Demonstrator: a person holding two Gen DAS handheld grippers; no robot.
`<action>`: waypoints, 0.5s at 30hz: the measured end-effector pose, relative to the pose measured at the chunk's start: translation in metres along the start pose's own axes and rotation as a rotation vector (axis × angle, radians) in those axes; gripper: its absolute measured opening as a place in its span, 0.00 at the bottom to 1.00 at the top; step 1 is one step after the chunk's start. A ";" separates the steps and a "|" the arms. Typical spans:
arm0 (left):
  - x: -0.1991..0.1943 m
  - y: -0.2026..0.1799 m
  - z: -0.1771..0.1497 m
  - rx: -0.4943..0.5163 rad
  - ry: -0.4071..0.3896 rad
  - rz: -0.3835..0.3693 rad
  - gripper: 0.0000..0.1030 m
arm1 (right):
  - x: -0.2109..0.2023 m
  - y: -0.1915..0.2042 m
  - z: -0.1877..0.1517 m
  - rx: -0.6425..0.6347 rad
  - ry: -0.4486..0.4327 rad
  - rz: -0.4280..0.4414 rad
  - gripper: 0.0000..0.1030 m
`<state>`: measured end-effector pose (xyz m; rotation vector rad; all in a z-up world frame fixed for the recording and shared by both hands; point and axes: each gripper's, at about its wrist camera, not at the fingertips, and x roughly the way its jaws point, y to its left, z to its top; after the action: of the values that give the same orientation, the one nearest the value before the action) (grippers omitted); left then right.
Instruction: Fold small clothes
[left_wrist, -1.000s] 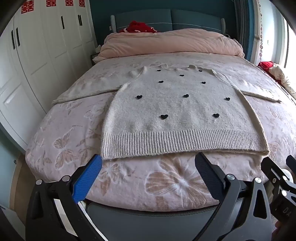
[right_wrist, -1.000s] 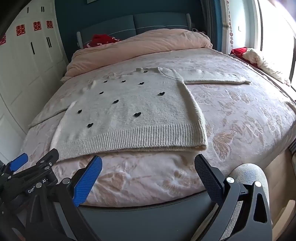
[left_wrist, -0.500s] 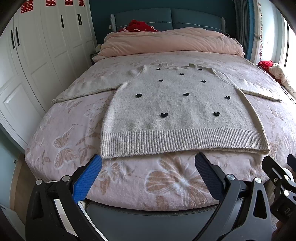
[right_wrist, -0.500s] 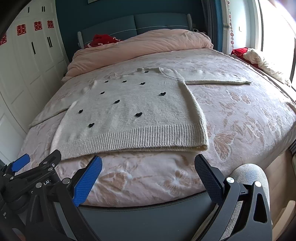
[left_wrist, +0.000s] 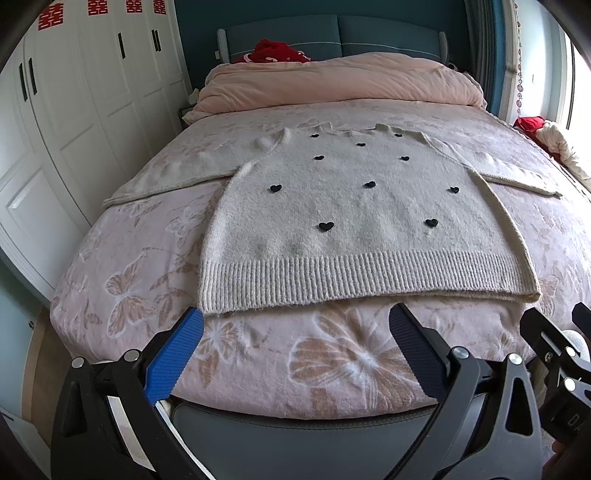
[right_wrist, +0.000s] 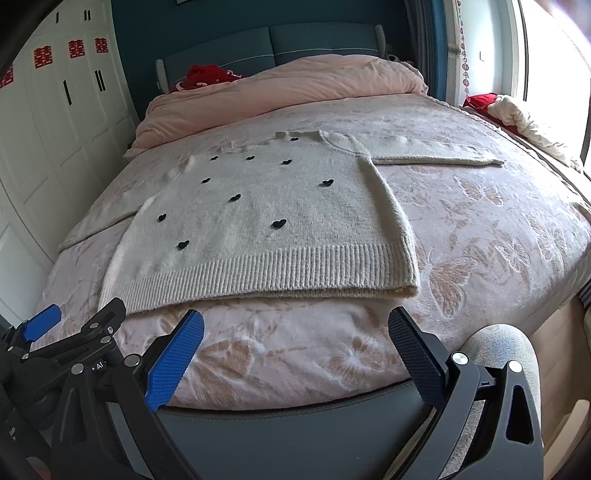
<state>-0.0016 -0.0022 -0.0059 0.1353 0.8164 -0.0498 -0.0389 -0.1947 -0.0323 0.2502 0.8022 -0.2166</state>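
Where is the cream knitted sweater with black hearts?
The cream knitted sweater with black hearts lies flat mid-bed on the pink butterfly bedspread, hem nearest both open grippers.

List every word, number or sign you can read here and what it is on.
"囍": red paper signs, one on each white wardrobe door.
"DA", cut off: right claw's body at the left wrist view's edge.
"AI", partly hidden: left claw's body in the right wrist view.
The sweater shows only black hearts, no text.
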 end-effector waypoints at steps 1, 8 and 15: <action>0.000 -0.002 0.000 0.002 0.000 0.003 0.95 | 0.000 0.000 0.000 0.000 0.001 0.002 0.95; 0.001 -0.003 -0.002 0.006 0.002 0.005 0.95 | 0.001 0.000 -0.001 -0.001 0.005 0.003 0.95; 0.002 -0.003 -0.002 0.010 0.003 0.006 0.95 | 0.002 0.001 -0.001 0.000 0.008 0.003 0.95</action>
<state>-0.0022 -0.0049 -0.0091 0.1474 0.8190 -0.0477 -0.0380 -0.1939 -0.0339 0.2526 0.8093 -0.2128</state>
